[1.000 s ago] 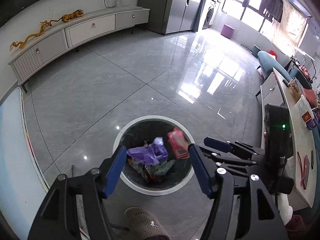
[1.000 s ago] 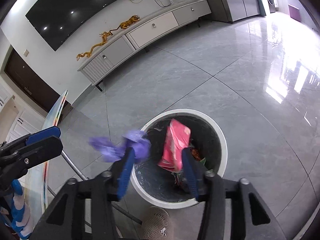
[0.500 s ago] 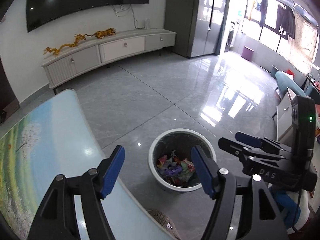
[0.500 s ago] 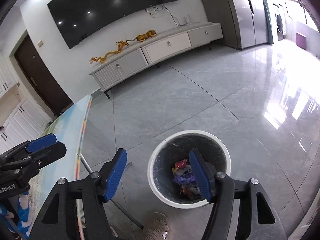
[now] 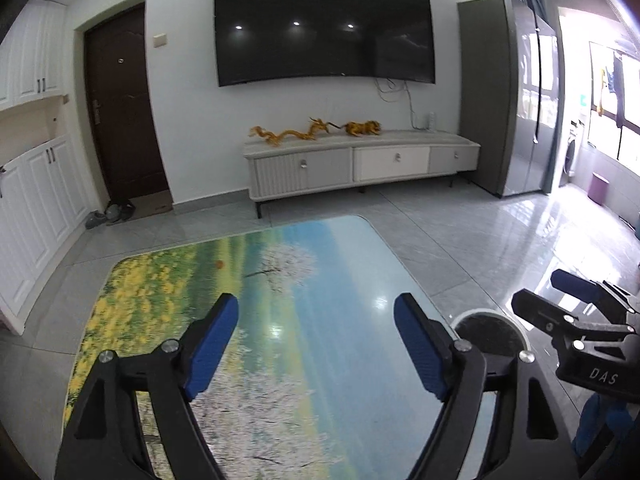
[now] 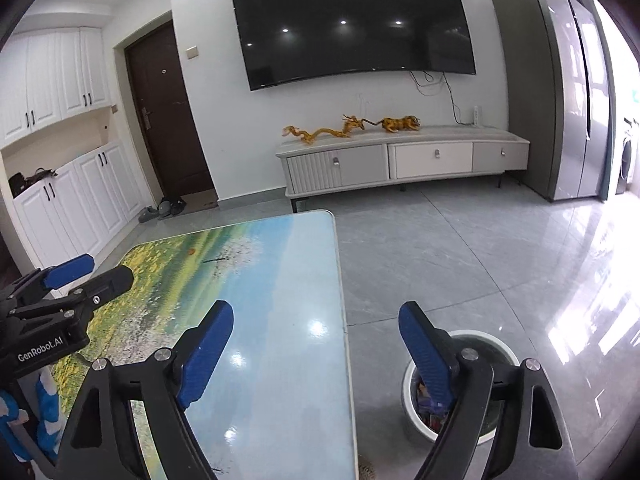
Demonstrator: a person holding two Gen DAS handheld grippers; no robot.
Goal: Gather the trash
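The round white trash bin [image 6: 416, 420] stands on the floor to the right of the table, with colourful trash inside; its rim also shows in the left wrist view [image 5: 490, 314]. My left gripper [image 5: 316, 344] is open and empty above the table [image 5: 280, 280], whose top bears a landscape print. My right gripper [image 6: 316, 348] is open and empty, raised over the table's right edge [image 6: 340, 280] and the bin. Each gripper also shows in the other's view, the right one [image 5: 576, 300] and the left one [image 6: 80, 276]. No trash shows on the table.
A low TV cabinet [image 5: 360, 164] with gold figurines stands against the far wall under a large TV [image 5: 324, 28]. A dark door [image 5: 120, 108] and white cupboards [image 6: 68, 184] are at left. A grey fridge [image 6: 568, 92] is at right. Glossy grey tile floor [image 6: 460, 248].
Both grippers let trash drop into the bin, then rose and tilted up from the bin toward the table and far wall. Both stay open.
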